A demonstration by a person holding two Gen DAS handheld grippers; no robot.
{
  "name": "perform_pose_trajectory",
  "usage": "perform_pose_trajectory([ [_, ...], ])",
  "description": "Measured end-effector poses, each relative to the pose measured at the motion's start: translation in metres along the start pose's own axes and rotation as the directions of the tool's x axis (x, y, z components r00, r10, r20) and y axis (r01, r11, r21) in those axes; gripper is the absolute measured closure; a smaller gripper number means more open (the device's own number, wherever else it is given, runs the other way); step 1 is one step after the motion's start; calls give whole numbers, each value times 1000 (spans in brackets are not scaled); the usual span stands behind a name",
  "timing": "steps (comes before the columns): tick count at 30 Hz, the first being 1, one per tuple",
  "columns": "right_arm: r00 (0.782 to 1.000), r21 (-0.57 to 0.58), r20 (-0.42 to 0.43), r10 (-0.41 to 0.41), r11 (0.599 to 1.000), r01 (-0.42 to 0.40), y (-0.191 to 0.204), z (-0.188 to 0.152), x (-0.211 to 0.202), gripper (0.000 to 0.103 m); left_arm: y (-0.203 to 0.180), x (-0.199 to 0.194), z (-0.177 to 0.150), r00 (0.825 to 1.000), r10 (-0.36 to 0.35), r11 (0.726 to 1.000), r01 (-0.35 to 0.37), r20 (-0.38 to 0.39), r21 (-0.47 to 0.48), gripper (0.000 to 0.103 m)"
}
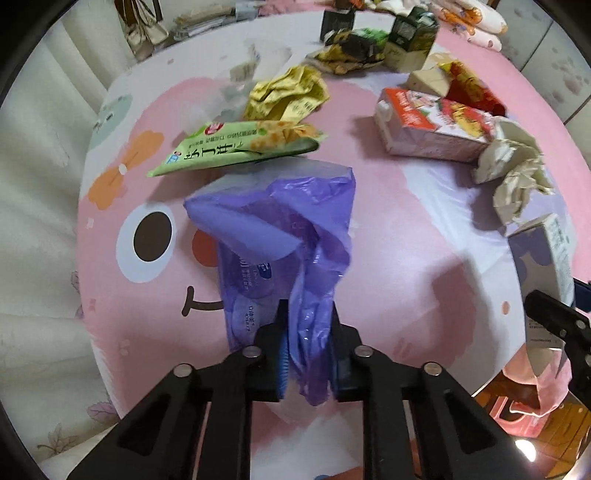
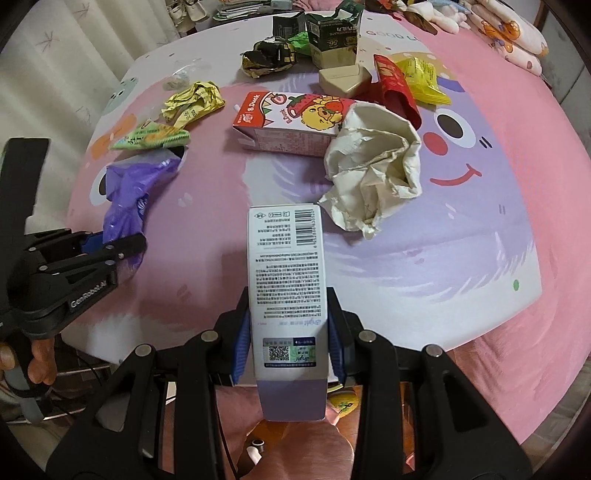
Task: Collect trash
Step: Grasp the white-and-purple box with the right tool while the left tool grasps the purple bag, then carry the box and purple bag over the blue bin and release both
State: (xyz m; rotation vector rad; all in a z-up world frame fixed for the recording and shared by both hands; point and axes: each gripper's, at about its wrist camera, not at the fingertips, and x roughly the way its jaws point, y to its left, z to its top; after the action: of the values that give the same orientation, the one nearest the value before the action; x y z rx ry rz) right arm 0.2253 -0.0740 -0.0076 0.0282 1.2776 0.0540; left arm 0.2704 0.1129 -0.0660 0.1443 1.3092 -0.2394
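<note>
My left gripper (image 1: 308,314) is shut on a crumpled purple plastic wrapper (image 1: 280,236), held just above the pink tablecloth (image 1: 406,258); the same wrapper (image 2: 129,195) and left gripper (image 2: 122,245) show at the left of the right wrist view. My right gripper (image 2: 290,295) is shut on a white and purple carton (image 2: 286,266) with printed text and a barcode, held upright over the table's near edge. That carton (image 1: 546,251) appears at the right edge of the left wrist view. A green snack packet (image 1: 240,147) lies just beyond the purple wrapper.
Loose trash lies across the table: a yellow crumpled wrapper (image 2: 194,101), a strawberry milk carton (image 2: 291,123), crumpled white paper (image 2: 373,173), a red packet (image 2: 393,86), a beige box (image 2: 341,79), dark green cartons (image 2: 332,35) and a dark foil wrapper (image 2: 267,57). A hand (image 2: 40,363) holds the left gripper.
</note>
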Motion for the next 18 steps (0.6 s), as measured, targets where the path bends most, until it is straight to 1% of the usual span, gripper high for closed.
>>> perform_pose_trajectory([
  [5,999,-16,4,39,999,-39,-12,-4,-5,71,-14,-25,-17,999,-34,998,36,39,-49,91],
  [10,996,-89,34,82,993,-79,-22,-12,-18,71,-25,-42,-38,996,-58,994,63,61,-95,92],
  [14,992,-159,44,122,981,-114,-33,-23,-27,71,-51,-52,-54,994,-41,991,53,98,-126,92],
  [18,982,-225,38,187,959,-174,-54,-50,-32,71,-90,-66,-79,989,-36,986,58,141,-155,92],
])
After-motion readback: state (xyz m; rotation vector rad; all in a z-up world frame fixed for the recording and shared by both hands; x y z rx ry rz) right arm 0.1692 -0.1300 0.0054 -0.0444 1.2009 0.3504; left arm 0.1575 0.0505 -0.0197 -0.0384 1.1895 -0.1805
